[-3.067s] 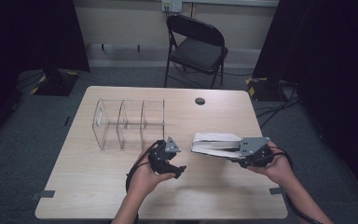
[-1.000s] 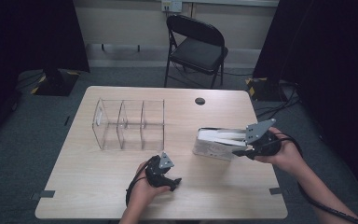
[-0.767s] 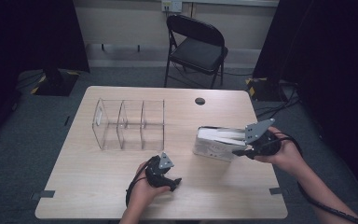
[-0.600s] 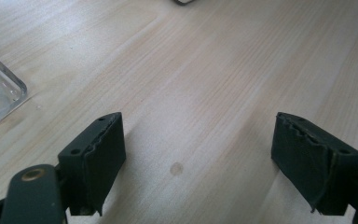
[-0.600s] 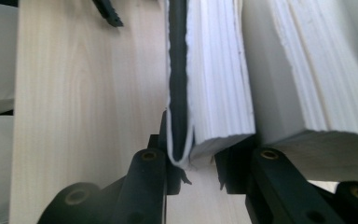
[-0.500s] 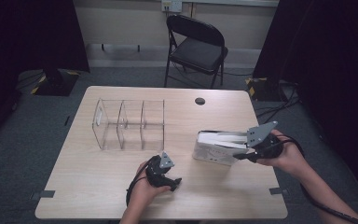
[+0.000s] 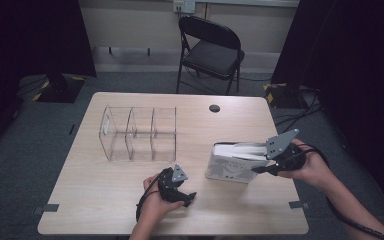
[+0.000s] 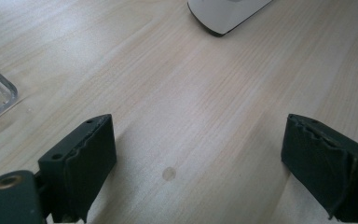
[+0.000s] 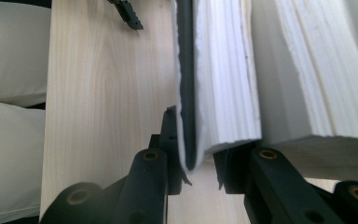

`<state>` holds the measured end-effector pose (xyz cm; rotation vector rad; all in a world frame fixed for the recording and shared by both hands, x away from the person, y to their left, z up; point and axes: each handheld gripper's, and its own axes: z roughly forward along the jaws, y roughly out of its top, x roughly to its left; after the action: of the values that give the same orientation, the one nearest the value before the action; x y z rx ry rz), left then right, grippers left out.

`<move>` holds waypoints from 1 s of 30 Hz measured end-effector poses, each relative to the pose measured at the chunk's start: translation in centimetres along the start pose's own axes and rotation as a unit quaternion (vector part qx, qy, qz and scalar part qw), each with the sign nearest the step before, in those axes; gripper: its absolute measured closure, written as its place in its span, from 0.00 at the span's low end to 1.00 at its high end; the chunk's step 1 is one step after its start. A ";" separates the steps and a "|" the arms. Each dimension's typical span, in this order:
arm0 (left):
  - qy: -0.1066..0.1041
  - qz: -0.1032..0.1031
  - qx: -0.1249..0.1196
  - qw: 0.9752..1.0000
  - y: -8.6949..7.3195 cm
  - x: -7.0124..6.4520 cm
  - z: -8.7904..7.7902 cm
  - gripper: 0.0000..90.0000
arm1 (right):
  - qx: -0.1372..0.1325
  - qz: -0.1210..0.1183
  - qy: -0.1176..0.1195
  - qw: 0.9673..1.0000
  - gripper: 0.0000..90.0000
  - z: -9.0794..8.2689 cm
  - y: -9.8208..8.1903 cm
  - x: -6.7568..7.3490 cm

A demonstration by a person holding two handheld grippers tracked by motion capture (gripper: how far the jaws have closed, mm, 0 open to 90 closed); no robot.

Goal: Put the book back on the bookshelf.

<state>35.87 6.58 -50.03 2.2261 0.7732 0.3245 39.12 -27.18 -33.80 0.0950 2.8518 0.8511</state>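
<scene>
Clear organizer beyond held book

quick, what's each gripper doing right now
Left gripper: open, nothing between its fingers, which have just been opening, low over the table.
Right gripper: shut on the book, gripping part of it at its edge.

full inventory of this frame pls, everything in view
book: 1, white, standing on edge at table's right, cover and some pages clamped
organiser: 1, clear, three compartments, table's left-centre
table: 1, light wood
disc: 1, dark, table's far edge
folding chair: 1, black, behind table
left gripper: 1, black, jaws open, resting on table near front edge
right gripper: 1, black, shut on book
</scene>
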 end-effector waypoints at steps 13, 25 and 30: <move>0.002 -0.011 0.007 1.000 0.4 -0.4 0.6 0.00 | 0.011 0.019 0.002 1.000 0.83 0.0 0.3 -0.5; -0.028 0.019 0.097 0.995 2.8 -0.1 -0.3 0.20 | 0.008 0.021 0.002 1.000 0.83 0.1 0.2 -0.9; -0.048 0.033 0.122 0.991 4.6 0.1 -1.2 0.20 | 0.011 0.026 0.003 1.000 0.83 0.0 0.2 -0.9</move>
<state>37.38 4.86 -45.90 2.4808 0.7215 0.1603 40.00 -27.05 -33.59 0.1699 2.8751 0.8321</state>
